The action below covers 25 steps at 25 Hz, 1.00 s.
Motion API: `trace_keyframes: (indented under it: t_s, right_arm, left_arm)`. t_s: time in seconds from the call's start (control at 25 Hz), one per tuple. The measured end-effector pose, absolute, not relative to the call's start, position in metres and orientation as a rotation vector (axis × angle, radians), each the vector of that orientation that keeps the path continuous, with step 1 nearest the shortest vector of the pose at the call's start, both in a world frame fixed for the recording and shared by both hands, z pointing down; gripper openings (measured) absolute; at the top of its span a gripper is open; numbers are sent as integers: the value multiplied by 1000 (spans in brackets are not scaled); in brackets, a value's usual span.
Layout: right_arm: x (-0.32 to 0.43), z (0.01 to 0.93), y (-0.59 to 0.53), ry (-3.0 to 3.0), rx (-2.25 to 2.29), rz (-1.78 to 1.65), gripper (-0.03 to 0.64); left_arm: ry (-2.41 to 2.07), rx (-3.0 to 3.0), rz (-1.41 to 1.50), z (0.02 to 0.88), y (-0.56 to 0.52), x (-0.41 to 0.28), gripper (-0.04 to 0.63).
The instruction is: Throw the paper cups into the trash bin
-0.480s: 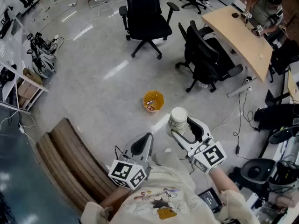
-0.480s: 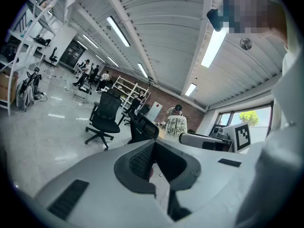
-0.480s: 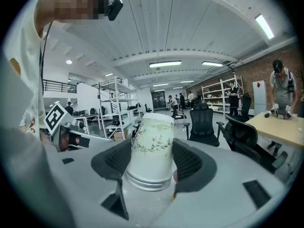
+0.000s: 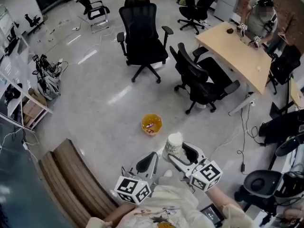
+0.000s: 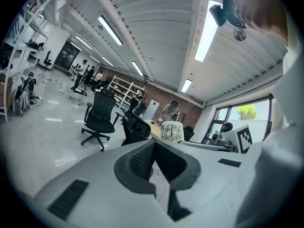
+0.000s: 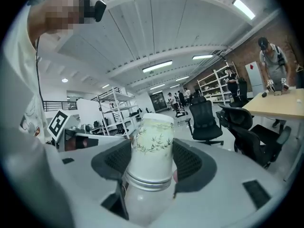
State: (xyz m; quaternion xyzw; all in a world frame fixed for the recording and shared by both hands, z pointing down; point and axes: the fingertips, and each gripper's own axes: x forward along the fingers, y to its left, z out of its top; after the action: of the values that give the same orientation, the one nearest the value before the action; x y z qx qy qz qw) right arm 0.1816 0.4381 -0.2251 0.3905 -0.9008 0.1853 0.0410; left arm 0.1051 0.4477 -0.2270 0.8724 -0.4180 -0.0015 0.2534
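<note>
A stack of white paper cups with a green leaf print stands upright between the jaws of my right gripper, held in front of the person's chest. In the right gripper view both pads press on the sides of the cups, so the right gripper is shut on them. A small orange trash bin sits on the grey floor, just beyond and left of the cups. My left gripper hangs beside the right one, its pads together with nothing between them. The cups show past its jaws.
Two black office chairs stand beyond the bin. A wooden desk with a person at it is at the upper right. A slatted wooden bench lies at the lower left, shelving along the left wall.
The head view has tilted up and shows more of the room. Bin and grippers sit lower in the frame. The cups remain in the right gripper, shifted slightly left.
</note>
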Motion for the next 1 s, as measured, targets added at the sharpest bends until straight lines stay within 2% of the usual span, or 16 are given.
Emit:
trace_keyframes:
  t_s: [0.28,0.6,0.8,1.0]
  right_arm:
    - [205,-240,436,-2888,1112,539,285]
    - [208,-204,421,-2823,1053,644,284]
    - [196,-174,363,-2761,1049,668,284]
    - [165,-160,303,-2680,1009,658,284]
  left_arm:
    - [-1253,2365,-12,-233,451,122,6]
    - [-1219,2175,40,-185,456,127,6]
    - [-1178,2171,26,-160,391,121,6]
    - [-1197,2224,11,-169,316,89,6]
